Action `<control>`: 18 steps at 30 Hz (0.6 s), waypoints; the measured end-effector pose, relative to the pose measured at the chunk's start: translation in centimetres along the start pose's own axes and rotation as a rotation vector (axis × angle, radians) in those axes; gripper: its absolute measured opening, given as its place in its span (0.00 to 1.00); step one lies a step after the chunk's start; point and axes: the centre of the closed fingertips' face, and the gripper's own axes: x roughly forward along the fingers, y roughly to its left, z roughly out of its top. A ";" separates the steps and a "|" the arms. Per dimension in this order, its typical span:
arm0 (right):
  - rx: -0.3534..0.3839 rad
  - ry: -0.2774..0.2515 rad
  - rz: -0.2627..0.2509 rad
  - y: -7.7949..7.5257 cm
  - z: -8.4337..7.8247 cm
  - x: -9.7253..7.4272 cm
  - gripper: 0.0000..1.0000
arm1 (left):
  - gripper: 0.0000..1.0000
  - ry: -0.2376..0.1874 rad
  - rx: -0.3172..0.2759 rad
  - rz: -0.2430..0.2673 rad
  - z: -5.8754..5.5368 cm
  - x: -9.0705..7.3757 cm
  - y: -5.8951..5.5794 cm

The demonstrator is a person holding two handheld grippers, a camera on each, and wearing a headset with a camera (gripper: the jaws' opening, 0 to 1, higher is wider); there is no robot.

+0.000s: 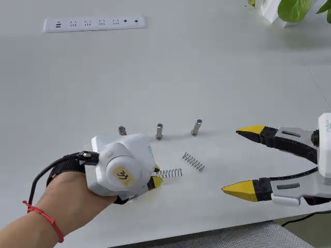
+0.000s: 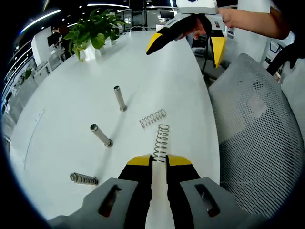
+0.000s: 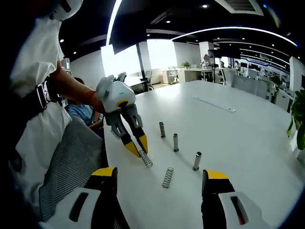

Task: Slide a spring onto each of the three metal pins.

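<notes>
On the bench [image 1: 207, 77], the left gripper [image 2: 158, 160] has its fingers [image 2: 139, 161] closed on one end of a spring [image 2: 162, 138]; the right gripper [image 1: 230, 160] hovers open. Light and bendy, the spring likely steers better gripped mid-length toward a bare pin [image 1: 159, 131].

The left hand-held gripper [image 2: 159, 161] has its two yellow tips pinched on the end of a spring [image 2: 161, 139], and a second spring [image 2: 152, 118] lies loose just beside it on the white tabletop [image 2: 181, 90]. Three metal pins stand in a row: the near pin [image 2: 84, 179] has a spring around it, and the middle pin [image 2: 101, 135] and far pin [image 2: 119, 98] are bare. Farther off, the right hand-held gripper [image 2: 187, 44] is held up with its yellow tips wide apart.
</notes>
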 end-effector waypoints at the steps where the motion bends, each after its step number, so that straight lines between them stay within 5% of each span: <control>1: -0.004 -0.002 0.002 0.0 0.2 0.0 0.71 | 0.07 -0.015 -0.008 0.002 0.3 -0.2 0.0; 7: -0.028 -0.012 0.015 0.4 2.0 0.1 0.69 | 0.07 -0.128 -0.076 0.024 2.4 -2.3 0.1; 18: -0.033 -0.123 0.047 1.9 8.2 0.5 0.57 | 0.07 -0.339 -0.167 0.066 5.9 -6.9 0.6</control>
